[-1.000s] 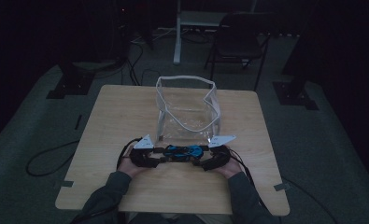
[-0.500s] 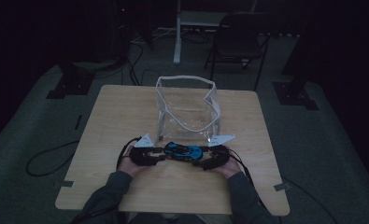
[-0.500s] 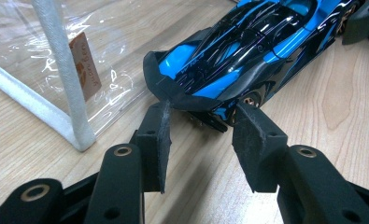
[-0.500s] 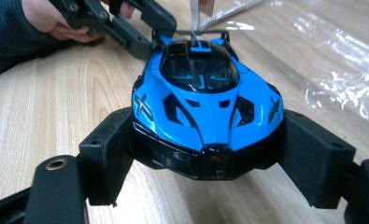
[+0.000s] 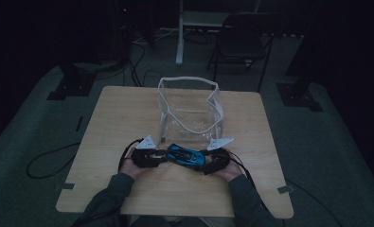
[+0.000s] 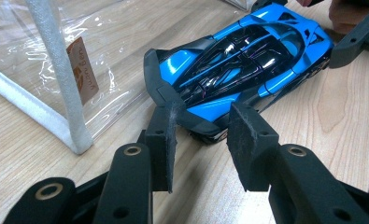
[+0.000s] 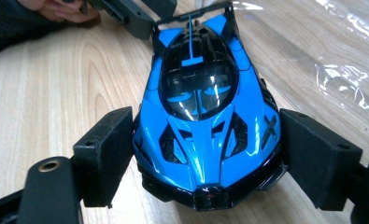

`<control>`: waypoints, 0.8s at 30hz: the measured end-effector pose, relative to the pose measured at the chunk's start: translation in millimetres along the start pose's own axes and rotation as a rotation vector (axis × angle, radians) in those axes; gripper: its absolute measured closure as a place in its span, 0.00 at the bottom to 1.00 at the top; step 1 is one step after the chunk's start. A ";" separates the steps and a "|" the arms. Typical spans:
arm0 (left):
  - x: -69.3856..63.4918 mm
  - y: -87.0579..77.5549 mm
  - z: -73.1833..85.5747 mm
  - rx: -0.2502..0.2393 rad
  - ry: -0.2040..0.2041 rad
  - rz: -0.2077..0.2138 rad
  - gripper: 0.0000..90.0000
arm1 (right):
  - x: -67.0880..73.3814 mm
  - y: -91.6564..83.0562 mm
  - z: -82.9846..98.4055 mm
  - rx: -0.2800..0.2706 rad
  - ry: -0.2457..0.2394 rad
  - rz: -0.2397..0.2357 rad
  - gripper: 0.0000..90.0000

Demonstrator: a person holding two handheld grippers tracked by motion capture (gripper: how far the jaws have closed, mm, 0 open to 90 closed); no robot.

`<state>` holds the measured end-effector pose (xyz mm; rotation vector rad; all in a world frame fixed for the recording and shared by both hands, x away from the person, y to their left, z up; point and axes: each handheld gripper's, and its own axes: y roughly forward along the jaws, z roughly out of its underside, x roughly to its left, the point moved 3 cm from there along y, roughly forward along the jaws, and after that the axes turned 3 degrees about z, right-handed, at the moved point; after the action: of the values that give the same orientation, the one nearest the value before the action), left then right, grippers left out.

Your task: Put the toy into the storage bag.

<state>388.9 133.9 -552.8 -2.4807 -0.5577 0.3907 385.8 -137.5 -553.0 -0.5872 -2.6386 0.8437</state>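
A blue and black toy car (image 5: 184, 155) lies on the wooden table (image 5: 128, 113) between my two grippers. My left gripper (image 5: 157, 156) is at its tail. In the left gripper view its jaws (image 6: 203, 116) have just been closing around the rear wing (image 6: 161, 88). One pad (image 6: 166, 135) touches the wing's corner, while the other stands a little off the tail. My right gripper (image 5: 212, 163) is at the nose. In the right gripper view (image 7: 210, 126) both pads (image 7: 107, 149) lie against the car's (image 7: 201, 107) sides.
An upright clear plastic bag (image 5: 189, 106) with white piping, open at the top, stands just behind the car. Its corner edge (image 6: 60, 79) is close to my left jaws. A chair (image 5: 244, 42) and cables sit on the floor beyond the table.
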 end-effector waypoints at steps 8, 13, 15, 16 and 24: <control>-2.3 1.9 1.6 0.026 0.013 0.004 0.69 | 4.9 8.8 10.3 0.084 -0.078 0.069 0.24; -5.0 6.9 3.2 0.056 0.027 0.009 0.70 | 12.3 10.3 13.1 0.095 -0.143 0.139 0.26; -6.0 7.7 2.9 0.056 0.031 0.015 0.70 | 13.2 10.3 13.5 0.094 -0.140 0.146 0.25; -6.3 7.8 2.5 0.056 0.033 0.017 0.70 | 13.8 10.7 13.5 0.095 -0.140 0.146 0.21; -8.4 8.3 1.7 0.050 0.037 0.037 0.70 | 13.7 10.7 10.0 0.124 -0.137 0.152 0.28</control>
<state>383.5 124.6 -557.7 -2.4484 -0.4820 0.3685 373.0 -127.9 -565.0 -0.7277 -2.6637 1.1214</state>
